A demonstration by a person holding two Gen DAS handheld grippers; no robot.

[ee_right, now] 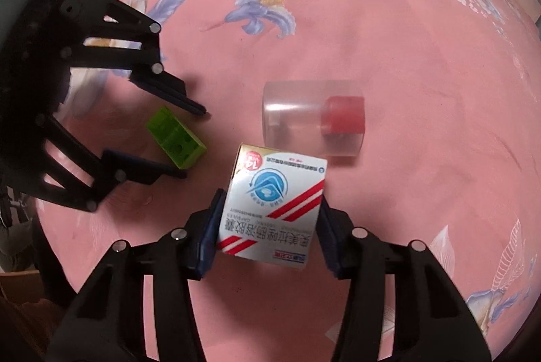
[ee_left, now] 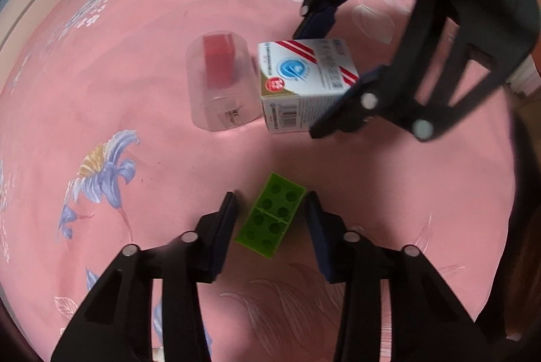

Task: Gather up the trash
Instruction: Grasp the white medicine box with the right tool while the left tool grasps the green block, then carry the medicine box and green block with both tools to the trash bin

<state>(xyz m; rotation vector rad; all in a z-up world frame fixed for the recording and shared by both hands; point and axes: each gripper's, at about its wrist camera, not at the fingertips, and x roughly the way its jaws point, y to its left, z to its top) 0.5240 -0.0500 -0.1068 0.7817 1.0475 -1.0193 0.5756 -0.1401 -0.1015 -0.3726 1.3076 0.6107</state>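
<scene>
Two hand-held grippers spread | left hand-held gripper (ee_left: 270, 220) straddles green block (ee_left: 268, 215) on bed (ee_left: 135, 57), long axis along fingers | right hand-held gripper (ee_right: 267, 220) brackets medicine box (ee_right: 270, 210), contact not confirmed.

Pink floral sheet (ee_left: 142, 85). Green block (ee_left: 270, 216), holes up, between open fingers of left gripper (ee_left: 271, 220), neither pad touching. Beyond block: white carton (ee_left: 304, 81), straddled by right gripper (ee_left: 324, 68); contact not discernible. Left of carton, touching it: clear cup (ee_left: 221, 81) on its side, red cube (ee_left: 219, 61) inside.
</scene>
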